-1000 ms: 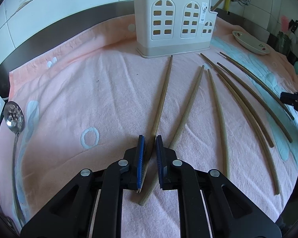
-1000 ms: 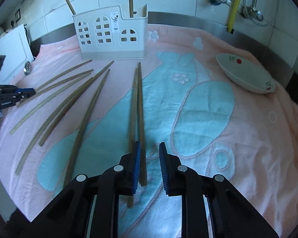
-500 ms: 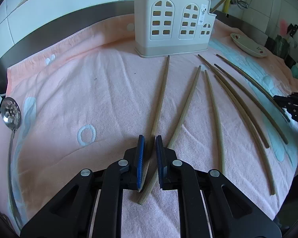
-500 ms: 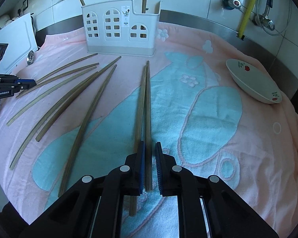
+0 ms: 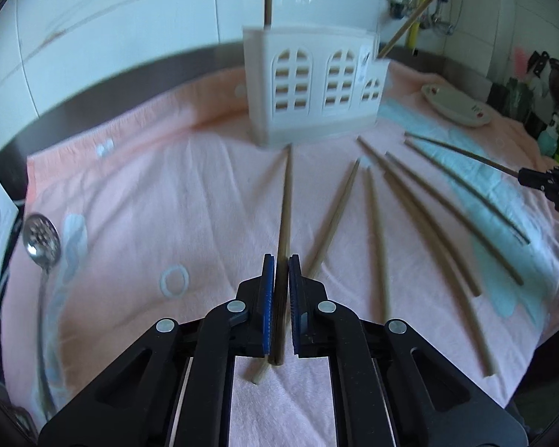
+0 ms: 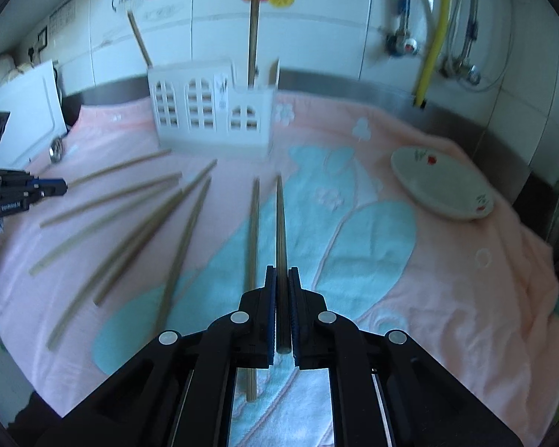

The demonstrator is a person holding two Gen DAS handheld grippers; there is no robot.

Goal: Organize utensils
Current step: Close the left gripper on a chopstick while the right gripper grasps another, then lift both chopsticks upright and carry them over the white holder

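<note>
I have both sets of fingers clamped near the butt ends: left gripper (image 5: 278, 307) on one chopstick (image 5: 285, 205), right gripper (image 6: 282, 311) on another chopstick (image 6: 280, 223), tips aimed toward the holder (image 6: 212, 111) at the surface's far edge for dropping in.

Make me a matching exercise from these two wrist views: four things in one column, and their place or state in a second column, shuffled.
Things
1. perforated metal spoon
2. shallow white dish with red print
3. white plastic utensil holder with arched cutouts
4. brown wooden chopstick in the right gripper

Places or states
A. clamped between blue pads
B. upright at the towel's back, chopsticks in it
C. towel's left edge
D. towel's right side, empty

Pairs: 1-C, 2-D, 3-B, 4-A
</note>
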